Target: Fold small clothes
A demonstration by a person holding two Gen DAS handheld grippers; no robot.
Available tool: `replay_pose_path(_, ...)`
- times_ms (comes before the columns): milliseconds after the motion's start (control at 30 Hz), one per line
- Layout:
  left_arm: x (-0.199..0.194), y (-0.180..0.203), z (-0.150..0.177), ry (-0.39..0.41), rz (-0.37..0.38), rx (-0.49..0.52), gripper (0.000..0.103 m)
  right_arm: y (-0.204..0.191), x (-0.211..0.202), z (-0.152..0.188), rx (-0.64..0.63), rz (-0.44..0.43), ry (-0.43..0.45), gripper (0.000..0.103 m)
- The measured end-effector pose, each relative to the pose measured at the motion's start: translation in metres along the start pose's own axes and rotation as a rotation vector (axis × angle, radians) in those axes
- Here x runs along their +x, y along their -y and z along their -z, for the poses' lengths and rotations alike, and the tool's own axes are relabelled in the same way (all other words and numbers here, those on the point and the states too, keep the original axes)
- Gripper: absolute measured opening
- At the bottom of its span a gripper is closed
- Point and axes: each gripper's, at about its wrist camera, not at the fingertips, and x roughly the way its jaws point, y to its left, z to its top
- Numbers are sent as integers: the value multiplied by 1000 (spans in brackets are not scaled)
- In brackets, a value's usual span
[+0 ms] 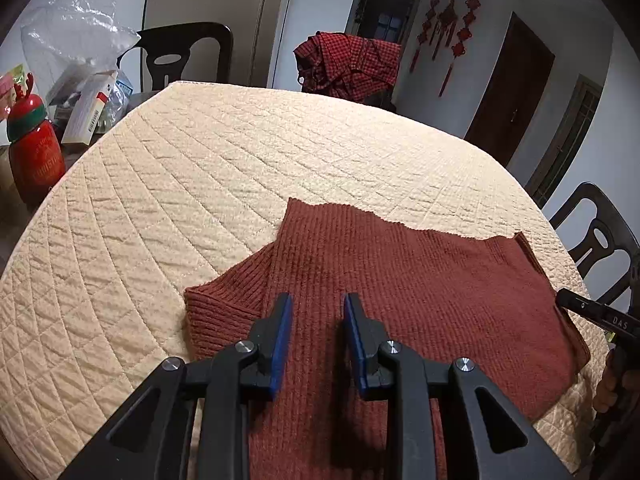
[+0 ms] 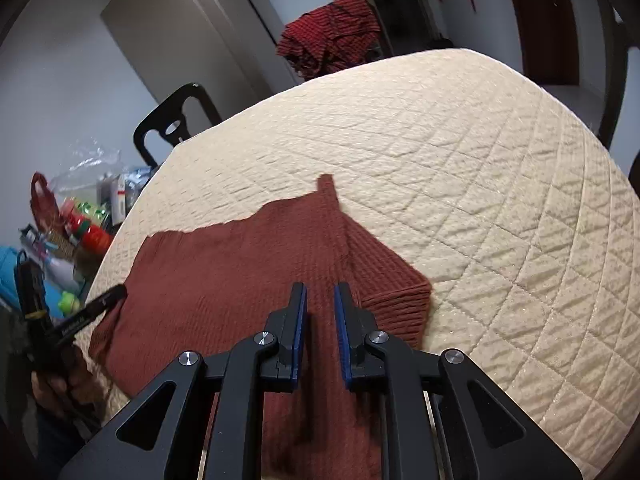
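Left wrist view: the left gripper (image 1: 316, 300) is held low over the rust-brown knitted garment (image 1: 400, 300), its blue-padded jaws parted with nothing pinched between them — only ribbed knit is seen below the gap. A release, or a pause before a fresh pinch, is suggested. The garment is laid flat on the cream quilted table cover (image 1: 200, 168), near the edge closest to the person, so that both tools can be brought over it. A sleeve (image 1: 224, 304) is seen angled in along the left side, apparently folded toward the body.

In the right wrist view, the right gripper (image 2: 320, 300) is likewise poised above the knit, its jaws set narrowly apart and empty; the other sleeve (image 2: 396, 300) is lying just right of them, doubled at its cuff. The symmetry is judged to be deliberate — each side tended by its own tool.

Farther off, the garment's far hem is left ragged and uneven. Beyond the table, a red checked cloth (image 1: 348, 64) is draped over a chair, presumably kept apart.
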Motion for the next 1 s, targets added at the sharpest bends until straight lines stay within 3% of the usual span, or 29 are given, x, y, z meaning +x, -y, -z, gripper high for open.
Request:
replay_pose_path(367,-21,11,7,40,-74,65,29,-67,3,16,-234,-88,-16,15)
replay_pose_path(667,-22,-1,23,22,-122,58,29,-98,28,28,-284,-153,-79,15)
replay_pose_path(767,-17,-6,27,1,-119,42,29,-100,41,31,-291,-124,-109,15)
replay_pose_path(1000,-21,-10,26,6,-109,42,30,-106,36,24,-286,-114,-79,15)
